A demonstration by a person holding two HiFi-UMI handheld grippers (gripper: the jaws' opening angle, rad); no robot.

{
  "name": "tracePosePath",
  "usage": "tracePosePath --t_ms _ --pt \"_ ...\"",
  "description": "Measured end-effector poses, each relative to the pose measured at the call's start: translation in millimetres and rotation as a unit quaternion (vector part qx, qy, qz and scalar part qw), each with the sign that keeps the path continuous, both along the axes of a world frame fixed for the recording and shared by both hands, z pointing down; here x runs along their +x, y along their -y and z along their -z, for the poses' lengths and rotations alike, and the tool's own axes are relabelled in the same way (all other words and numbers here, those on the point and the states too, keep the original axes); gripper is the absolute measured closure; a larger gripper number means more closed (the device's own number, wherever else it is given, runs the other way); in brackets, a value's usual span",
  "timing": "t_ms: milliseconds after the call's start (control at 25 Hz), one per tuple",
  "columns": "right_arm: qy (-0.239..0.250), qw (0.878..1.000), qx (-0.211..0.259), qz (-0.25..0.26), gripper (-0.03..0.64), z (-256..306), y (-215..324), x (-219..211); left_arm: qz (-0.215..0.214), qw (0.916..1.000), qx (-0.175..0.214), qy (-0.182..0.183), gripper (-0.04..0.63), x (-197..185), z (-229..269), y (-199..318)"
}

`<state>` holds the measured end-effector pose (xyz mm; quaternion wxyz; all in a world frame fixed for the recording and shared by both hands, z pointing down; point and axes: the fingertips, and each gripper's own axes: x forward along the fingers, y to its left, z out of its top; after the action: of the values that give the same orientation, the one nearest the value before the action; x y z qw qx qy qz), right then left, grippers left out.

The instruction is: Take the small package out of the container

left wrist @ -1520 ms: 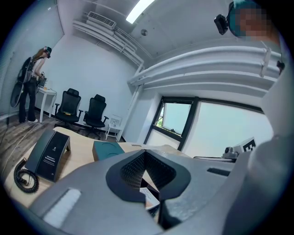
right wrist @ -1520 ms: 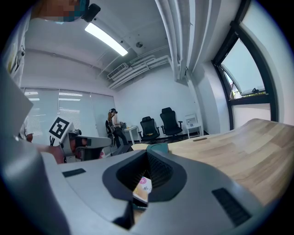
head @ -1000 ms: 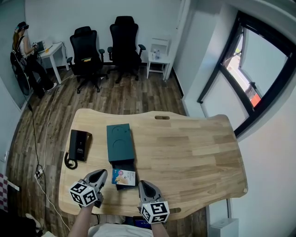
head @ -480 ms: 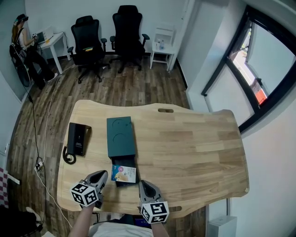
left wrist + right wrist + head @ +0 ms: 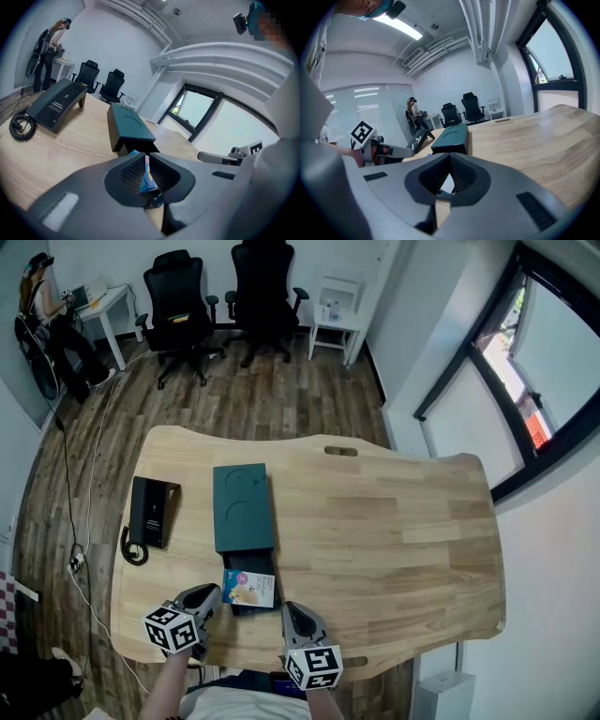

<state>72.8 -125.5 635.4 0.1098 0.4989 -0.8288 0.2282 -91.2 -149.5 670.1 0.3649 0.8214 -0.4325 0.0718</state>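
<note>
A dark green box container [image 5: 242, 507] lies on the wooden table [image 5: 394, 531], with its black drawer [image 5: 246, 608] pulled out toward me. The small light-blue package [image 5: 249, 589] lies in that drawer. My left gripper [image 5: 208, 594] hovers just left of the drawer. Its jaws are starting to open, the tips nearly touching, with nothing between them. In the left gripper view the package [image 5: 149, 180] shows through the gap behind the jaws, in front of the container [image 5: 129, 124]. My right gripper [image 5: 291, 611] is shut and empty, just right of the drawer, and faces the container [image 5: 452, 133].
A black desk phone [image 5: 150, 517] with a coiled cord lies left of the container. Both grippers are at the table's near edge. Beyond the table stand two black office chairs [image 5: 178, 292], a white side table [image 5: 336, 320] and a person at a desk [image 5: 42, 296].
My head view has tilted, so the table sits slightly lower and more of the far floor shows. Both grippers, the drawer and the package keep their places relative to each other.
</note>
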Motion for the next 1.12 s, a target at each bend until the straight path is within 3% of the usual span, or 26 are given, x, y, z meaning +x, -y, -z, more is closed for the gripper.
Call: tracePosePath --t_ms 200,360,720,1120 --pt "0.0 1.0 -0.012 0.005 0.614 -10 8 -4 -0.004 0.999 -0.039 -0.024 0.498 3 -17 1" --pt "-0.002 1.0 -0.018 0.008 0.614 -16 15 -6 -0.002 0.9982 -0.056 -0.022 0.466 3 -29 5" --pt "-0.008 1.0 -0.026 0.009 0.614 -21 29 -3 -0.01 0.9956 -0.088 -0.03 0.462 9 -44 8" --pt "-0.011 0.999 -0.034 0.017 0.614 -26 38 -3 -0.017 0.9908 -0.117 -0.065 0.467 14 -48 11"
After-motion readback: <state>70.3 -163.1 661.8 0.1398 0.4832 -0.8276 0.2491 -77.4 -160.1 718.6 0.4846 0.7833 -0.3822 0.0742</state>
